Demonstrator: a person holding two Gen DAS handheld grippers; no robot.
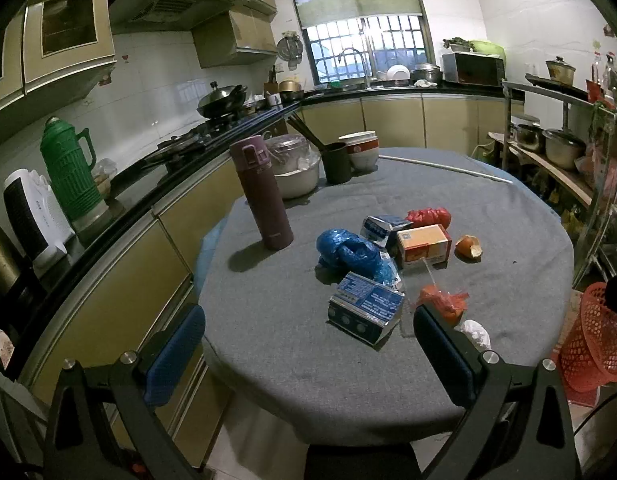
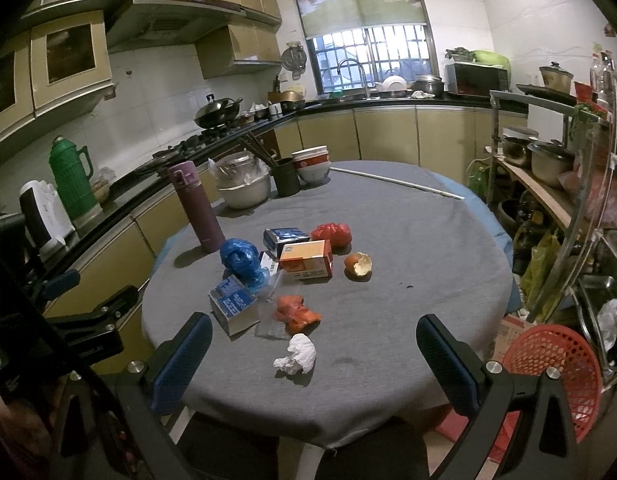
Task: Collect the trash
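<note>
Trash lies in a loose cluster near the middle of a round table (image 2: pixel 408 240) covered in grey cloth. Nearest the front edge sits a crumpled white tissue (image 2: pixel 297 355), apart from the rest. Just behind it is a scrunched orange plastic bag (image 2: pixel 297 313) on a bit of clear wrapper, and to its left a blue and white carton (image 2: pixel 233 308) lies on its side. Behind the carton is a balled blue plastic bag (image 2: pixel 241 261), touching an orange and white box (image 2: pixel 307 264). A second blue carton (image 2: pixel 285 237) and a red plastic bag (image 2: pixel 332 234) lie behind the box, and a piece of orange peel (image 2: pixel 358 265) rests to its right. Farther back stand a purple thermos bottle (image 2: pixel 196 206), a covered metal bowl (image 2: pixel 242 184), a dark cup holding chopsticks (image 2: pixel 286 176) and stacked bowls (image 2: pixel 312 164). A red mesh basket (image 2: pixel 554 364) sits on the floor to the right of the table. The left gripper (image 1: pixel 308 354) hovers at the near table edge, its 2 blue-padded jaws spread wide and holding nothing. The right gripper (image 2: pixel 314 360) is likewise wide open and empty, with the tissue between its fingers in the view.
</note>
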